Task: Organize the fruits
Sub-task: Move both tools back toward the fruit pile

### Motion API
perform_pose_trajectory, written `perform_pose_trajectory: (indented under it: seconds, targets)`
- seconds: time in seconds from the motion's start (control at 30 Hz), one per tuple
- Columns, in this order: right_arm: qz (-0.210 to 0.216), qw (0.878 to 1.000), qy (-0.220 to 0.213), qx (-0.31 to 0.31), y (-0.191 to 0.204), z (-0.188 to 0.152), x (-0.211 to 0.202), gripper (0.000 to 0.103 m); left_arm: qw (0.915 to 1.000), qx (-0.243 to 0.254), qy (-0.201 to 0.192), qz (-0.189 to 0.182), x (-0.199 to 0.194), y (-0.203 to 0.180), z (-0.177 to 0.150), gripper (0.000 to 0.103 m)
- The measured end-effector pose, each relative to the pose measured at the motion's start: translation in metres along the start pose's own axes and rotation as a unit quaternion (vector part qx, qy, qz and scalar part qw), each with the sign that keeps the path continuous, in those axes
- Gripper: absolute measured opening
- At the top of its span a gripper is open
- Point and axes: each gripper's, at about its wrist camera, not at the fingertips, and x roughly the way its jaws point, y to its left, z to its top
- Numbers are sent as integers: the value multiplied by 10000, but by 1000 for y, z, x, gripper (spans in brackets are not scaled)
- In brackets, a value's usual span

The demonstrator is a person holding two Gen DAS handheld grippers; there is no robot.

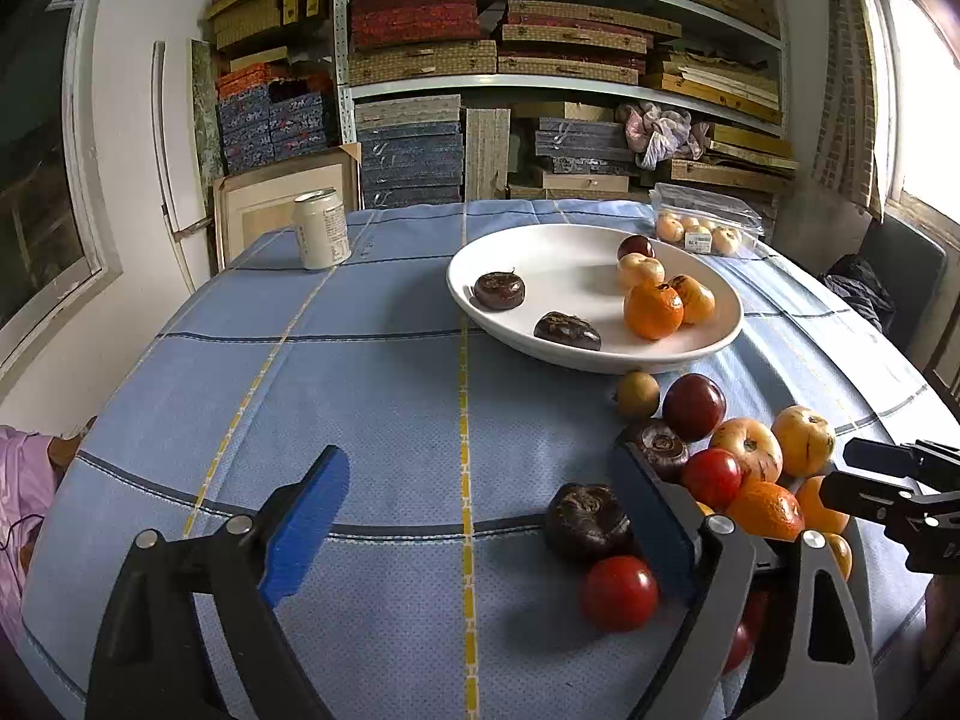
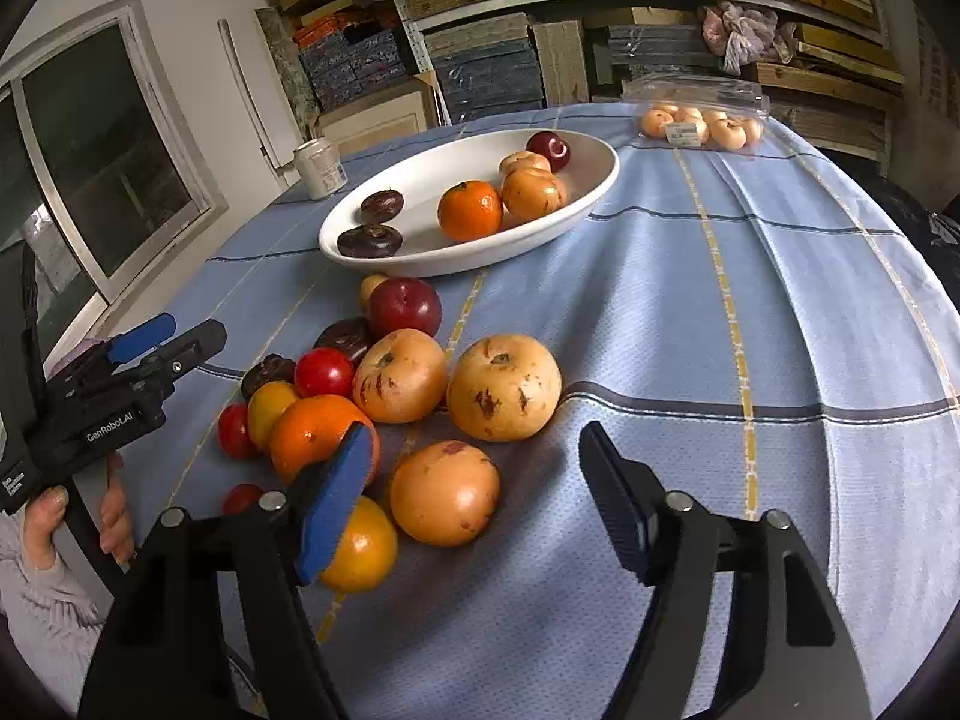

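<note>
A white oval bowl (image 1: pixel 528 252) (image 2: pixel 600 180) holds two dark water chestnuts (image 1: pixel 499 290), an orange (image 1: pixel 653 310), pale apples and a dark plum (image 2: pixel 548 148). A pile of loose fruit lies on the blue cloth in front of it: a dark chestnut (image 1: pixel 585 522), a red tomato (image 1: pixel 619 593), a plum (image 1: pixel 693 406), oranges and yellow apples (image 2: pixel 503 387). My left gripper (image 1: pixel 480 492) is open and empty, its right finger beside the dark chestnut. My right gripper (image 2: pixel 474 468) is open and empty, with a yellow-orange fruit (image 2: pixel 444 492) between its fingers.
A white drink can (image 1: pixel 322 229) stands at the far left of the table. A clear plastic box of small pale fruit (image 1: pixel 705 222) (image 2: pixel 699 120) sits at the far right. Shelves stacked with boxes stand behind the table. The table edge curves away at left and right.
</note>
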Motion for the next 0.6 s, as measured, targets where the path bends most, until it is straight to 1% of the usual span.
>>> perform_pose_trajectory:
  seconds: [0.13, 0.23, 0.3, 0.37, 0.43, 0.47, 0.57, 0.6]
  targets:
    - [2, 10000, 42, -2, 0, 0, 2, 67, 10000, 0, 0, 2, -1, 0, 0, 94]
    - [-18, 9999, 38, 118, -4, 4, 5, 66, 10000, 33, 19, -11, -1, -2, 0, 94]
    - [-191, 9997, -84, 123, -6, 9, 5, 64, 10000, 63, 34, -24, -1, -3, 0, 94]
    - [-289, 9996, -25, 24, -3, 13, 11, 63, 10000, 83, 44, -30, 0, -4, 0, 94]
    - [-295, 9994, 157, -56, 0, 15, 20, 57, 9999, 87, 52, -38, 0, -5, 0, 94]
    - [-301, 9992, 241, -75, 0, 16, 25, 56, 9999, 78, 63, -57, 0, -5, 0, 94]
    - [-336, 9991, 250, 19, -4, 21, 30, 55, 9998, 60, 102, -155, 1, -5, -1, 94]
    - [-336, 9991, 260, 71, -7, 23, 32, 47, 9997, 64, 117, -209, 1, -6, -1, 94]
